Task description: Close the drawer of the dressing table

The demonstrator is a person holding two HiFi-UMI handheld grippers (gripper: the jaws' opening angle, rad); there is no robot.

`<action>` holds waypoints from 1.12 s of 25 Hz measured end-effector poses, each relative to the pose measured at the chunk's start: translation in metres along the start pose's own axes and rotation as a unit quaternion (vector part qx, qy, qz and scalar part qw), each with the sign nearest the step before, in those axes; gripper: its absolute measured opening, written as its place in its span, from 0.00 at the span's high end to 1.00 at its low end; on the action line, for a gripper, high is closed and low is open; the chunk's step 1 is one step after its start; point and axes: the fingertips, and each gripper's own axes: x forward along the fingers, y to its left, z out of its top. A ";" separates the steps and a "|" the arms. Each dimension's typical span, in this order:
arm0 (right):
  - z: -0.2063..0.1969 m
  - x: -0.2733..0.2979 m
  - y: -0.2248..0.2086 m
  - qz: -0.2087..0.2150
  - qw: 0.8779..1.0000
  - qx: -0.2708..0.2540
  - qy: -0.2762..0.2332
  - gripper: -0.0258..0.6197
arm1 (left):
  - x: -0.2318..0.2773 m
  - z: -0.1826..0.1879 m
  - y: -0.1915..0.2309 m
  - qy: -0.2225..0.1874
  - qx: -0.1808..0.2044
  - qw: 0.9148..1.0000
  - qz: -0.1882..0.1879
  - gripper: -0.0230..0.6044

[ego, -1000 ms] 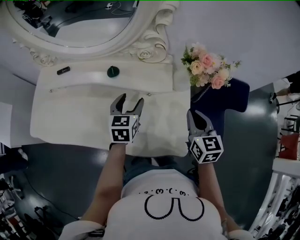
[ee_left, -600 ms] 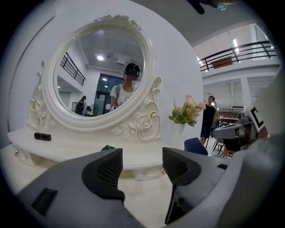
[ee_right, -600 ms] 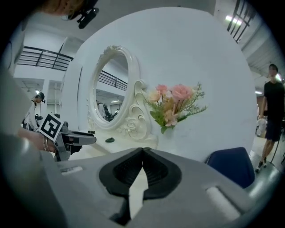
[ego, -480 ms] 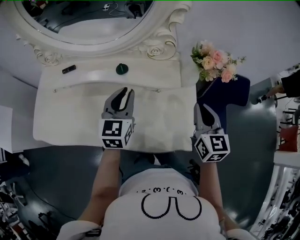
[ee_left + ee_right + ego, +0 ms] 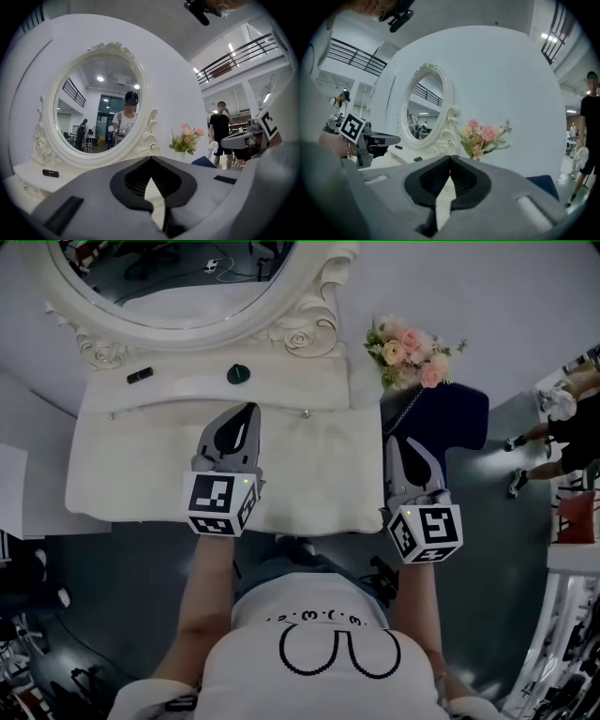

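Note:
The white dressing table point(image 5: 141, 479) stands below me under its oval mirror point(image 5: 178, 282). Its drawer front point(image 5: 206, 410) with two small knobs lies in line with the raised back shelf and looks pushed in. My left gripper point(image 5: 249, 410) hovers over the table's middle with its tips near that front. Its jaws have just been closing; they now meet with nothing between them point(image 5: 150, 159). My right gripper point(image 5: 395, 442) hangs past the table's right end, also shut and empty point(image 5: 450, 158).
A dark green round item point(image 5: 238, 374) and a small black item point(image 5: 141, 375) lie on the back shelf. A vase of pink flowers point(image 5: 405, 351) stands at the right, with a navy blue seat point(image 5: 450, 427) below it. A person point(image 5: 562, 432) stands on the floor at far right.
The left gripper's jaws went from wide open to closed. Both grippers rose toward the camera, the left one drifting slightly left.

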 end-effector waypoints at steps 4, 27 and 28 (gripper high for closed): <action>0.023 -0.015 -0.003 0.002 1.000 -0.005 -0.023 0.96 | -0.012 0.028 -0.013 -0.018 0.019 1.000 0.009 0.97; 0.078 -0.044 -0.022 -0.013 0.995 -0.045 -0.085 0.96 | -0.025 0.089 -0.032 -0.082 0.049 0.995 0.028 0.97; 0.080 -0.044 -0.022 -0.013 0.995 -0.048 -0.086 0.96 | -0.024 0.090 -0.031 -0.084 0.048 0.995 0.029 0.97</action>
